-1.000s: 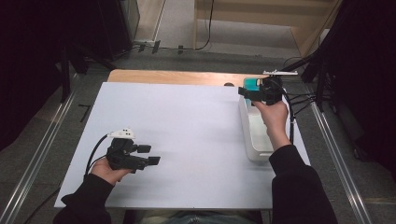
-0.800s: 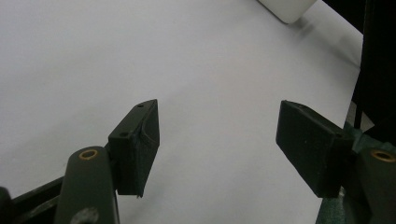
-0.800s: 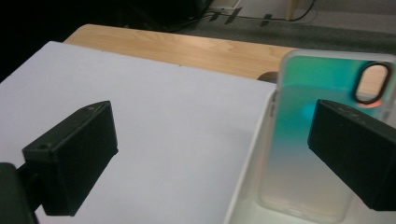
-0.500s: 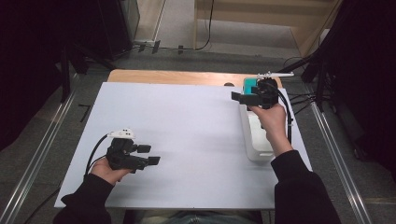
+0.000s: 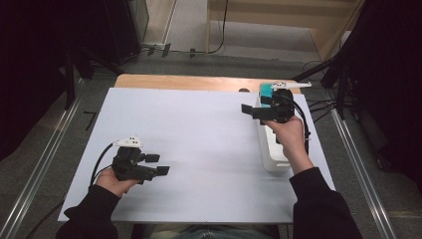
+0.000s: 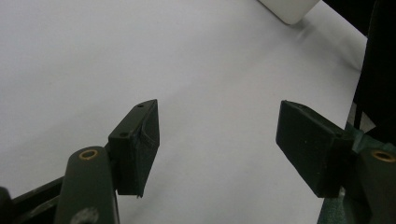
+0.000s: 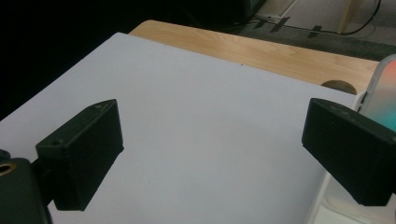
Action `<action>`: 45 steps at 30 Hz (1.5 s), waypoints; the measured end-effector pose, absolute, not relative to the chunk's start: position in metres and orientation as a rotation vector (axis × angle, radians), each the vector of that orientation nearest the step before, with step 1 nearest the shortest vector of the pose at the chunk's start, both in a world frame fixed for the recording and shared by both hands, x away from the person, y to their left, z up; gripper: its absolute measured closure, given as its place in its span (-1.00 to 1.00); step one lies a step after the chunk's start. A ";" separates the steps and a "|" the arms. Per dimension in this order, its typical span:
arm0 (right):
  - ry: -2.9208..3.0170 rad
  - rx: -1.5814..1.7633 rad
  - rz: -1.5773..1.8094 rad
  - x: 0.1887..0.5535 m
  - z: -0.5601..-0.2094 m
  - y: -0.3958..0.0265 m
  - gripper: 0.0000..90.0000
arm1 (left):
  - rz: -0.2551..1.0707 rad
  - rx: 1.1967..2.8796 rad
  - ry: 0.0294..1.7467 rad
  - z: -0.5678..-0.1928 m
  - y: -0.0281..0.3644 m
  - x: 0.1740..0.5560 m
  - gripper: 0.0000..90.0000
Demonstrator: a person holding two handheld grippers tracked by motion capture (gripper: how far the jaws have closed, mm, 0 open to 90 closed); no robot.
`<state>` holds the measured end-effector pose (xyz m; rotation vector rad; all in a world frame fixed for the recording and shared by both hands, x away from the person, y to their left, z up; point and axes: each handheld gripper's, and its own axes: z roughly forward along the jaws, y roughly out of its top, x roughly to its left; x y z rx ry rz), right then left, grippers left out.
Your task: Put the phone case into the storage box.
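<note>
My left gripper (image 5: 158,164) rests low over the white tabletop (image 5: 199,144) at the near left, held in a hand and pointing right. Its jaws stand open with nothing between them, which the left gripper view (image 6: 217,112) confirms. My right gripper (image 5: 251,109) hovers at the far right beside the far end of a white tray (image 5: 271,154), pointing left. In the right gripper view (image 7: 212,116) its jaws are wide open over bare tabletop. A teal object (image 5: 266,90) sits at the tray's far end, just behind that gripper.
A strip of bare wood (image 5: 189,82) runs along the table's far edge, with a dark round hole (image 7: 338,86) in it. Cables (image 5: 318,107) lie off the table's right side. The tray's corner (image 6: 289,7) shows far ahead of the left gripper.
My right gripper has moved left, from over the tray's far end out over the white tabletop. The left gripper has kept still.
</note>
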<state>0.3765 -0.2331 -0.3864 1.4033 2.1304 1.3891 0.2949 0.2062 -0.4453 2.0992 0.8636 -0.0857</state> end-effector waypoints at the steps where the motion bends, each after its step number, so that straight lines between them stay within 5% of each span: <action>1: 2.137 1.391 1.389 0.375 -0.386 -0.233 -0.91 | -0.083 2.100 0.865 -0.445 0.206 0.295 -0.33; 45: 2.286 1.178 1.469 0.304 -0.394 -0.204 -0.88 | -0.084 2.113 0.854 -0.445 0.206 0.295 -0.33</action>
